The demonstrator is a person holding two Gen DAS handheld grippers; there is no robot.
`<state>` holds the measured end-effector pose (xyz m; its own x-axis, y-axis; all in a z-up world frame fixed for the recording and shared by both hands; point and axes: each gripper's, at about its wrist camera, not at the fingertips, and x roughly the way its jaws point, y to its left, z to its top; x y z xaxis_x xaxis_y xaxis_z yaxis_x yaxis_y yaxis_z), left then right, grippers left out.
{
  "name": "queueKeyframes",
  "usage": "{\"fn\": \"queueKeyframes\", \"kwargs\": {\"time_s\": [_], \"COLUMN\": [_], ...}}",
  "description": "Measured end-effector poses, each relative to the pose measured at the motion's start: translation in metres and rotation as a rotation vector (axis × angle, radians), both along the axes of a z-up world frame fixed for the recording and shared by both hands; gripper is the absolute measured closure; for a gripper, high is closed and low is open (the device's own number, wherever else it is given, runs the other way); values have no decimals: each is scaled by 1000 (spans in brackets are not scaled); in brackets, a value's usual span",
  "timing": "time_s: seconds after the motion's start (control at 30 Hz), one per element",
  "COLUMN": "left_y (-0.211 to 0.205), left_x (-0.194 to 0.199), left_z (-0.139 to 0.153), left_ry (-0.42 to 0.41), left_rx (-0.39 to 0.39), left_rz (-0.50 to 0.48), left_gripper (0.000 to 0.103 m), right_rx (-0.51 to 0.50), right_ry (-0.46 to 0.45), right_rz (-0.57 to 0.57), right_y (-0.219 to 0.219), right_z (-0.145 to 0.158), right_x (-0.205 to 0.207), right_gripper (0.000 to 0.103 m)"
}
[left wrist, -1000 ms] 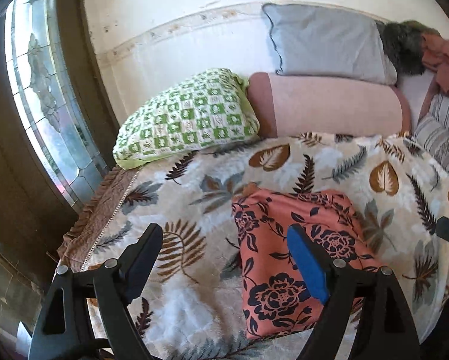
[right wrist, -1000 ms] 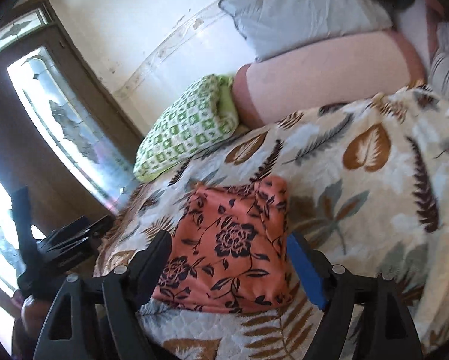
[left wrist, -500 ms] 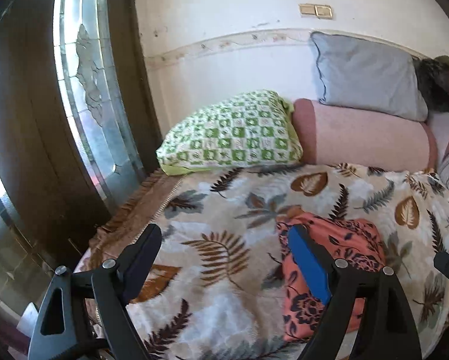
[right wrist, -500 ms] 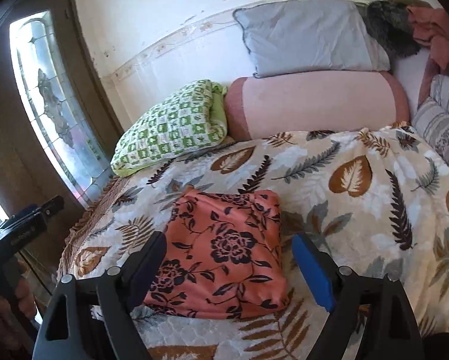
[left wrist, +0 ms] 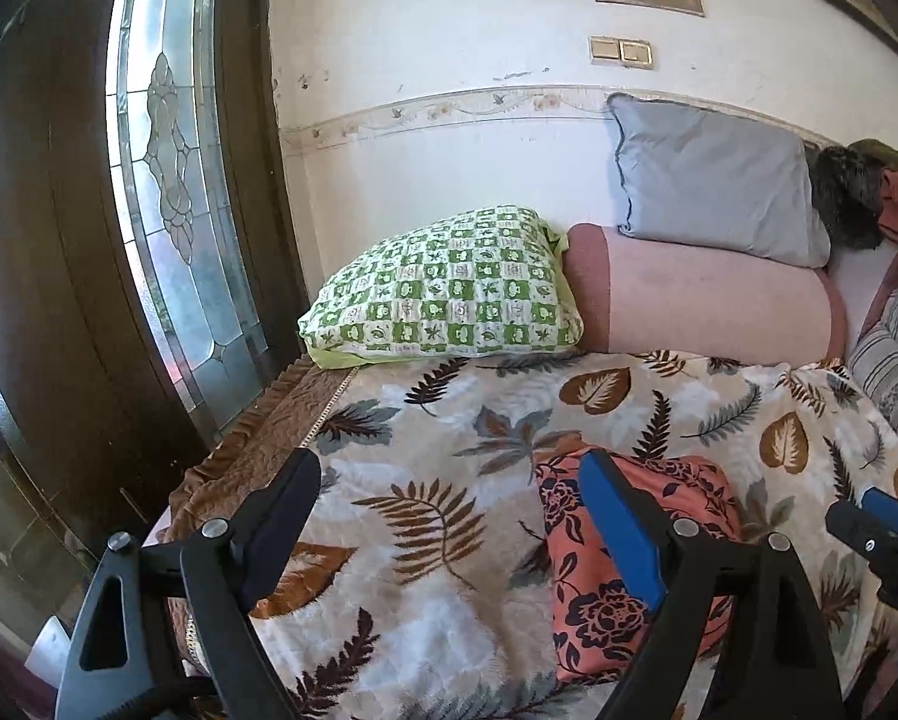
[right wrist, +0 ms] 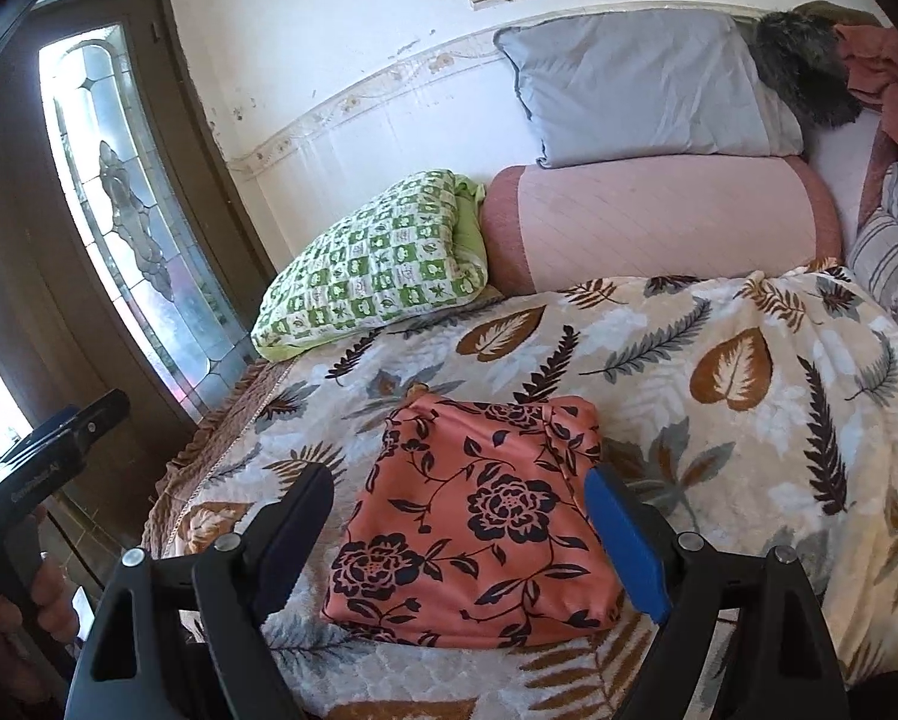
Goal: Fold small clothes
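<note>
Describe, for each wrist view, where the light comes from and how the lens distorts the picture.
Left wrist view: daylight glares through the glass door panel, whose frame bows outward; corners go black. Right wrist view: the same door panel blows out white at the left edge; the wall border curves.

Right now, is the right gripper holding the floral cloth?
No, the right gripper is open and the folded floral cloth lies flat on the blanket, untouched.

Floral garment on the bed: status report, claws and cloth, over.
Left claw open, empty. Right claw open, empty, above the cloth. Floral garment folded, flat on leaf blanket. Nothing in the way.
</note>
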<state>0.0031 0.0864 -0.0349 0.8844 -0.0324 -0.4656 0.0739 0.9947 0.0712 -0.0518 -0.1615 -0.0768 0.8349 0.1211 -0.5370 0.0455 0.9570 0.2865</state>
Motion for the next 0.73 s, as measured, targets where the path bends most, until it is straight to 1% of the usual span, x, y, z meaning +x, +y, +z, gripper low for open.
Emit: {"fn": "queueKeyframes", "kwargs": {"time_s": [0.27,0.37,0.57,0.63,0.73], "left_y": [-3,-6,-13,-15,-17], "left_x": [-8,-10,-10,-9,-7], "left_z": [-1,-3,-7,-9,-13], "left_ry": [4,-1,13,15,24], "left_rx": [-23,-17,-32,-51,-58], "left_rz": [-40,-48,-73,-88,-84], "left_gripper": [15,15,15,15,15], "right_rx": [-9,0,27,30,32], "right_ry": [-7,-4,22,26,32], "right_rz": [42,56,68,69,69], "right_y": [9,10,10,10,9], "right_z": [-4,-8,-19,-22,-26], "right_x": [-4,-5,-5,-5,-5], "right_gripper": [15,15,15,15,15]}}
